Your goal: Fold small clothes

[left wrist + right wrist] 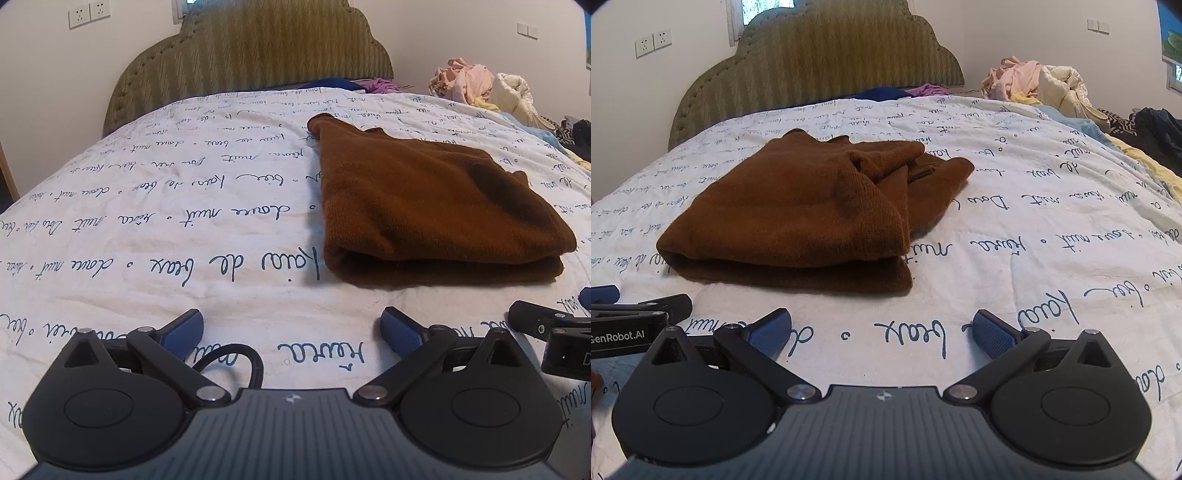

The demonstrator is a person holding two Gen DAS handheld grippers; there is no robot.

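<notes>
A brown knitted garment [424, 206] lies folded in layers on the white bedspread [184, 221] printed with blue script. In the right wrist view the same brown garment [798, 218] sits left of centre, its folded edge toward me and a loose part spread at its far right. My left gripper [291, 328] stands open just short of the garment's near edge, nothing between its blue pads. My right gripper [882, 328] is open too, near the garment's right corner, with only bedspread [1034, 221] between the pads. Each gripper shows at the edge of the other's view.
A green padded headboard [251, 55] rises at the far end of the bed. A heap of pink and cream clothes [480, 88] lies at the far right, with dark clothing [1156, 129] beside it. Blue and purple fabric [908, 90] lies by the headboard.
</notes>
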